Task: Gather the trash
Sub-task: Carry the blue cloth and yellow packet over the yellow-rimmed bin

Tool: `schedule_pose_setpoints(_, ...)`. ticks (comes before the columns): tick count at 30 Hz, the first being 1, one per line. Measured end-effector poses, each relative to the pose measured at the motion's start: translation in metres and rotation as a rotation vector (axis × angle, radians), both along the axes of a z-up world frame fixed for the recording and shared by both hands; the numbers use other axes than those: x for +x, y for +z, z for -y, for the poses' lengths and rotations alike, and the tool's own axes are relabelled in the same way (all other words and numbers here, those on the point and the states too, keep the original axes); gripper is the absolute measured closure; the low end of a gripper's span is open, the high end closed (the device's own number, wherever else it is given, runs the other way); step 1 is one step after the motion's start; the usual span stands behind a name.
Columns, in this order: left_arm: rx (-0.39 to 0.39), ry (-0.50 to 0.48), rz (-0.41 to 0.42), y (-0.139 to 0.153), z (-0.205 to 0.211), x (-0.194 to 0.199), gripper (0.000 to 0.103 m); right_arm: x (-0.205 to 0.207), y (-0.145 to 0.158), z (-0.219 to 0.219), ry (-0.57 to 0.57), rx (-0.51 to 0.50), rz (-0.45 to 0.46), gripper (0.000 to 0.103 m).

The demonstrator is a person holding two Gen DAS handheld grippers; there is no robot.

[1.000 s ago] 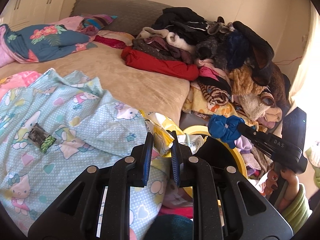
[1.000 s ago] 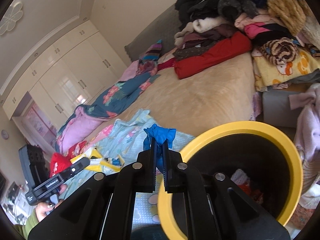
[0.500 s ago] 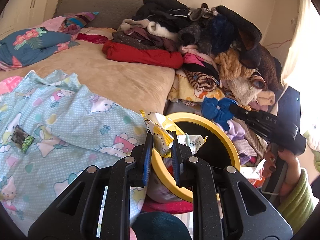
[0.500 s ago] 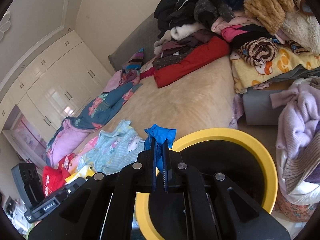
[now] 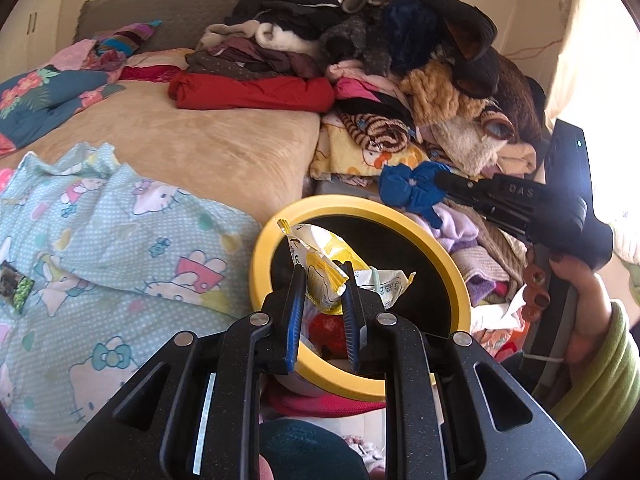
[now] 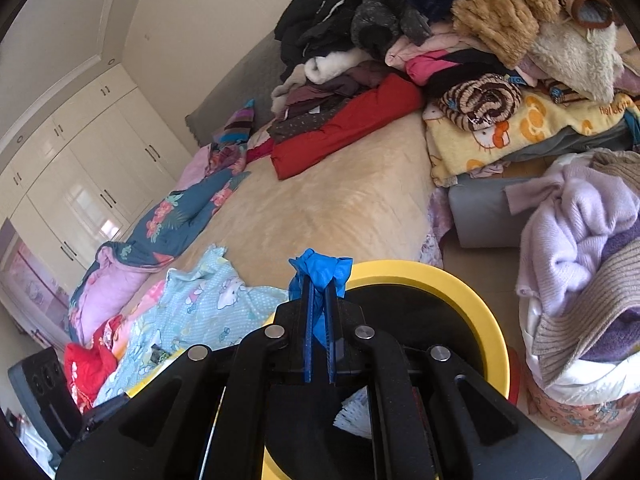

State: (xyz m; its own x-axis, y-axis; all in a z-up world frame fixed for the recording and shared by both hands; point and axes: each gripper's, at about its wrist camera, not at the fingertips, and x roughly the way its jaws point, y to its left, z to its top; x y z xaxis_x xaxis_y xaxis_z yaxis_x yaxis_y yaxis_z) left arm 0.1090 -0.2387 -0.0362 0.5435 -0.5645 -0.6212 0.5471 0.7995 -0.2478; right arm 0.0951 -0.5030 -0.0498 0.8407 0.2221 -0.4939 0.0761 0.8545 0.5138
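- The right tool (image 5: 444, 184) bears the letters "DAS" on its side.
- The yellow-rimmed bin (image 5: 456, 276) beside the bed (image 5: 208, 148) holds red and white scraps.
- The left tool (image 5: 320, 280) is clamped on a yellow wrapper (image 5: 320, 276) above the bin's mouth.
- The right tool is closed tight on a crumpled blue glove (image 6: 320, 270) at the bin's rim.

Both hands swing over to the bin (image 5: 460, 276). The left gripper (image 5: 320, 280), once over the bed's blanket (image 5: 120, 232), now holds its wrapper (image 5: 324, 276) above the bin's mouth. The right gripper (image 6: 319, 292) and its blue wad (image 6: 320, 270) now sit at the rim.
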Motion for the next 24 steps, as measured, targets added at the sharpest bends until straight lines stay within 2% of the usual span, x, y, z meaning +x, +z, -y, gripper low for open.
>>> schedule_pose_setpoints(24,0.079,-0.136,-0.081,-0.047,0.054,-0.007,0.091,0.016,-0.034,0.007,-0.015,-0.013,-0.191,0.097)
